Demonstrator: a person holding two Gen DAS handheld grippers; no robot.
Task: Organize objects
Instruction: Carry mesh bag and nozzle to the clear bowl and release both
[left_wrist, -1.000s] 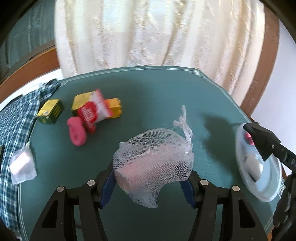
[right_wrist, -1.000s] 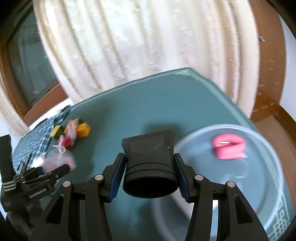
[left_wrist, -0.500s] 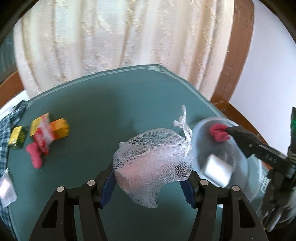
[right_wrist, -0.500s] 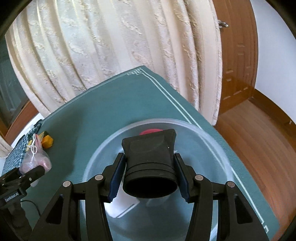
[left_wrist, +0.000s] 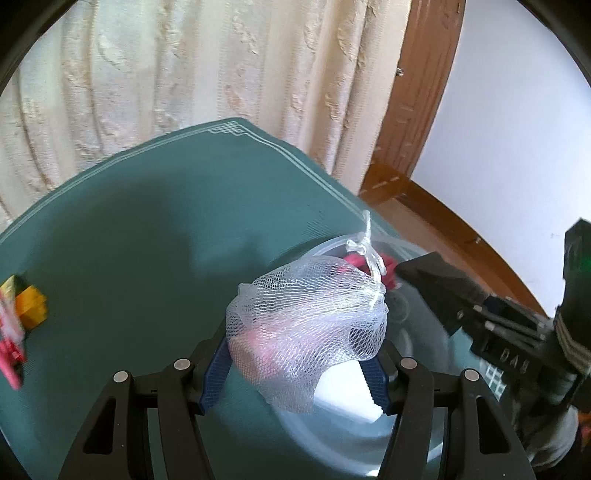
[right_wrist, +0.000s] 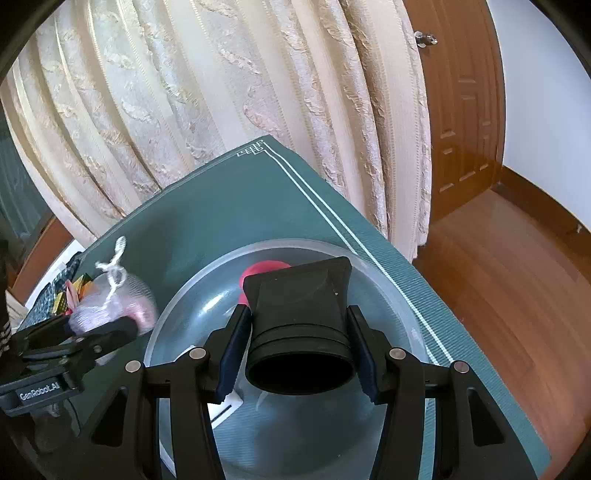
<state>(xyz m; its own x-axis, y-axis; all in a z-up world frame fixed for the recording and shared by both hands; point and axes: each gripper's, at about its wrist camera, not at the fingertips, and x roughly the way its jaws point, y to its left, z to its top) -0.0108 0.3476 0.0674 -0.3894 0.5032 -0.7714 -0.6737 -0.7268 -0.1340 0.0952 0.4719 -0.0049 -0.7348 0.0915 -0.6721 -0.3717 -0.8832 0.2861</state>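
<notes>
**Q:** At lower centre of the left wrist view, what does the left gripper (left_wrist: 301, 354) hold?

**A:** Its two fingers are clamped on a white mesh bag (left_wrist: 306, 328) with something pink inside. A knotted tail sticks up from the bag's upper right. The bag hangs over the near left rim of a clear plastic bowl (left_wrist: 332, 435) that sits on a green table mat (left_wrist: 147, 240).

**Q:** And the right gripper (right_wrist: 297, 354)?

**A:** At lower centre of the right wrist view, its fingers press on both sides of a black funnel-shaped part (right_wrist: 299, 325), round opening towards the camera. It is held above the bowl (right_wrist: 388, 288).

**Q:** What lies in the bowl?

**A:** A pink object (right_wrist: 264, 271) shows just behind the black part, at the bowl's far side. A white flat piece (right_wrist: 223, 406) lies at lower left on the bowl's bottom.

**Q:** Anything else on the mat?

**A:** At the left edge of the left wrist view, a yellow box (left_wrist: 31, 306) and a blurred red packet (left_wrist: 9, 343) lie well apart from the bowl. A cream curtain (right_wrist: 221, 103) hangs behind the table, with a brown door (right_wrist: 461, 110) at upper right.
</notes>
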